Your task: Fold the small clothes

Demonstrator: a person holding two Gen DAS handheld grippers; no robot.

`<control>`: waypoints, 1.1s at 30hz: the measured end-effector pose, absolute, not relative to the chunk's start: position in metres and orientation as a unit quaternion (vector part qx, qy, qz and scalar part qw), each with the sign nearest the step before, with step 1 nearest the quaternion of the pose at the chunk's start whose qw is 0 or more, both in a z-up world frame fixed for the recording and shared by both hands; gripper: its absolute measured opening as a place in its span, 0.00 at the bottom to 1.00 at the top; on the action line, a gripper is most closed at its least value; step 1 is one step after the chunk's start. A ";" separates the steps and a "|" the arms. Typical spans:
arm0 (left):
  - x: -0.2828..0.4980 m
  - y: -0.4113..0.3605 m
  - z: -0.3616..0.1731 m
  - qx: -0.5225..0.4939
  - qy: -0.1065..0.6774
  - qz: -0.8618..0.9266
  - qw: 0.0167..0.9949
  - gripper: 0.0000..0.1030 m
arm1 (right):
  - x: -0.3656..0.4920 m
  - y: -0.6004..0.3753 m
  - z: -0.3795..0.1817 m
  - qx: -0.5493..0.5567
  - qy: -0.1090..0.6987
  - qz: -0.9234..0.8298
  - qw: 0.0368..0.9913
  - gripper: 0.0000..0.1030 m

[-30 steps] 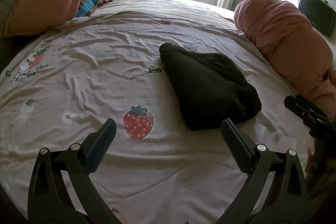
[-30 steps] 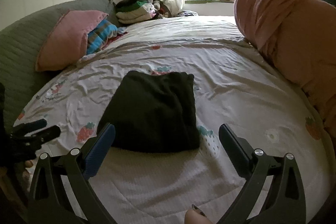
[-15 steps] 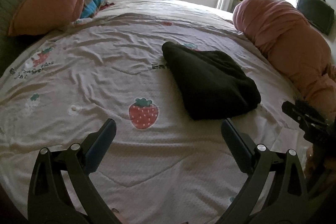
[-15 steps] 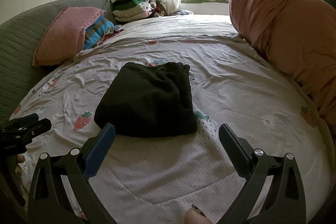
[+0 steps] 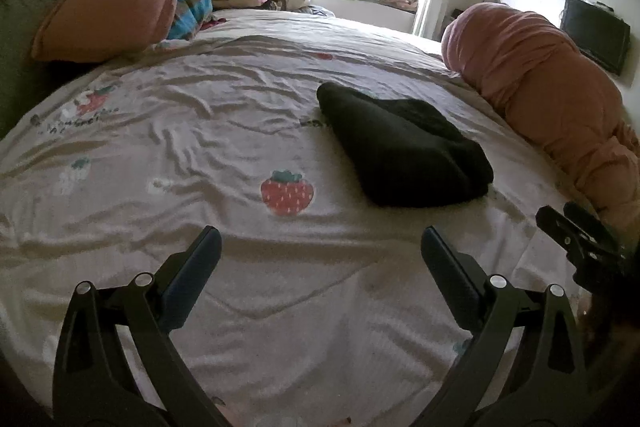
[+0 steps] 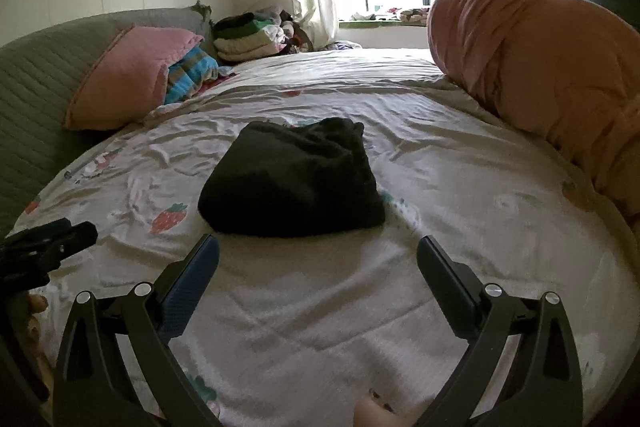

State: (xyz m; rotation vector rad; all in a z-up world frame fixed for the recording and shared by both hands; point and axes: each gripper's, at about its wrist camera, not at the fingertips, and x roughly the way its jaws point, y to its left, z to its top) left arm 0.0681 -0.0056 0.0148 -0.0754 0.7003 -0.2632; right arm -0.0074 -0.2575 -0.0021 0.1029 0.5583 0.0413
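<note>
Strawberry-print bed sheet fills both views; folded black garment lies mid-bed, right of a strawberry. Left gripper and right gripper hover near, fingers spread wide, empty.

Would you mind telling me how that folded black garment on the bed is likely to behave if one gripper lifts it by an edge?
The black garment looks soft and thick, so it would probably sag and unfold. It seems light. On the wrinkled bedsheet, pushing would likely bunch it rather than slide it.
</note>
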 end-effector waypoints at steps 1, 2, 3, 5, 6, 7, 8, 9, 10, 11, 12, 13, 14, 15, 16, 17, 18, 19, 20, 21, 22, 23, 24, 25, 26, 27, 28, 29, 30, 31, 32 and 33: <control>0.065 -0.005 0.011 -0.036 0.345 -0.130 0.929 0.91 | -0.010 -0.255 -0.004 0.047 0.276 0.016 0.960 0.96; 0.063 -0.005 0.008 -0.032 0.346 -0.133 0.928 0.91 | -0.012 -0.254 -0.005 0.045 0.276 0.014 0.960 0.96; 0.061 -0.006 0.005 -0.029 0.346 -0.132 0.929 0.91 | -0.015 -0.253 -0.006 0.045 0.277 0.014 0.960 0.96; 0.057 -0.006 -0.002 -0.025 0.347 -0.132 0.928 0.91 | -0.019 -0.252 -0.012 0.044 0.283 0.007 0.958 0.96; 0.056 -0.006 -0.005 -0.025 0.349 -0.133 0.927 0.91 | -0.021 -0.252 -0.016 0.046 0.289 0.004 0.956 0.96; 0.055 -0.005 -0.007 -0.027 0.350 -0.134 0.927 0.91 | -0.023 -0.251 -0.018 0.046 0.292 0.002 0.955 0.96; 0.055 -0.006 -0.010 -0.029 0.352 -0.137 0.925 0.91 | -0.025 -0.250 -0.022 0.041 0.295 0.001 0.955 0.96; 0.054 -0.005 -0.011 -0.030 0.352 -0.139 0.925 0.91 | -0.025 -0.248 -0.026 0.034 0.303 -0.003 0.952 0.96; 0.054 -0.005 -0.012 -0.031 0.352 -0.140 0.925 0.91 | -0.025 -0.247 -0.030 0.034 0.312 -0.008 0.949 0.96; 0.054 -0.004 -0.014 -0.031 0.351 -0.139 0.925 0.91 | -0.024 -0.248 -0.032 0.038 0.318 -0.007 0.947 0.96; 0.054 -0.003 -0.014 -0.032 0.350 -0.138 0.926 0.91 | -0.024 -0.247 -0.035 0.043 0.327 -0.007 0.944 0.96; 0.054 -0.003 -0.015 -0.032 0.349 -0.136 0.927 0.91 | -0.024 -0.247 -0.037 0.042 0.331 -0.008 0.943 0.96; 0.055 -0.003 -0.016 -0.031 0.350 -0.133 0.927 0.91 | -0.024 -0.246 -0.039 0.039 0.333 -0.009 0.942 0.96; 0.055 -0.003 -0.017 -0.031 0.350 -0.133 0.927 0.91 | -0.024 -0.245 -0.040 0.035 0.334 -0.010 0.942 0.96; 0.055 -0.003 -0.018 -0.033 0.351 -0.135 0.926 0.91 | -0.025 -0.244 -0.040 0.031 0.335 -0.011 0.942 0.96; 0.055 -0.003 -0.018 -0.034 0.352 -0.135 0.926 0.91 | -0.025 -0.243 -0.040 0.030 0.334 -0.010 0.942 0.96; 0.056 -0.003 -0.018 -0.033 0.352 -0.136 0.925 0.91 | -0.026 -0.243 -0.040 0.030 0.333 -0.010 0.942 0.96; 0.056 -0.003 -0.018 -0.033 0.352 -0.135 0.926 0.91 | -0.026 -0.243 -0.040 0.030 0.332 -0.010 0.943 0.96; 0.056 -0.003 -0.018 -0.032 0.352 -0.134 0.926 0.91 | -0.026 -0.243 -0.040 0.029 0.331 -0.011 0.943 0.96; 0.056 -0.003 -0.018 -0.033 0.352 -0.135 0.926 0.91 | -0.026 -0.243 -0.040 0.029 0.331 -0.012 0.943 0.96; 0.056 -0.003 -0.019 -0.032 0.353 -0.133 0.926 0.91 | -0.025 -0.243 -0.041 0.030 0.331 -0.012 0.943 0.96; 0.056 -0.003 -0.019 -0.032 0.354 -0.132 0.925 0.91 | -0.025 -0.243 -0.042 0.031 0.333 -0.012 0.942 0.96; 0.057 -0.002 -0.019 -0.031 0.355 -0.131 0.925 0.91 | -0.025 -0.243 -0.042 0.031 0.334 -0.013 0.942 0.96; 0.058 -0.002 -0.019 -0.030 0.355 -0.130 0.925 0.91 | -0.025 -0.244 -0.042 0.031 0.334 -0.013 0.942 0.96; 0.058 -0.003 -0.019 -0.029 0.355 -0.129 0.926 0.91 | -0.026 -0.244 -0.043 0.031 0.334 -0.014 0.942 0.96; 0.059 -0.003 -0.019 -0.027 0.355 -0.129 0.926 0.91 | -0.026 -0.244 -0.043 0.032 0.335 -0.014 0.942 0.96; 0.058 -0.003 -0.020 -0.027 0.355 -0.129 0.925 0.91 | -0.026 -0.245 -0.043 0.032 0.335 -0.014 0.941 0.96; 0.058 -0.003 -0.020 -0.027 0.356 -0.130 0.925 0.91 | -0.027 -0.245 -0.042 0.032 0.334 -0.014 0.942 0.96; 0.058 -0.003 -0.020 -0.027 0.357 -0.131 0.925 0.91 | -0.027 -0.246 -0.042 0.032 0.334 -0.014 0.942 0.96; 0.058 -0.003 -0.020 -0.026 0.357 -0.130 0.925 0.91 | -0.027 -0.247 -0.042 0.032 0.334 -0.014 0.942 0.96; 0.057 -0.003 -0.020 -0.025 0.356 -0.129 0.925 0.91 | -0.027 -0.247 -0.042 0.032 0.333 -0.015 0.942 0.96; 0.057 -0.003 -0.021 -0.025 0.355 -0.129 0.925 0.91 | -0.027 -0.247 -0.042 0.032 0.334 -0.016 0.942 0.96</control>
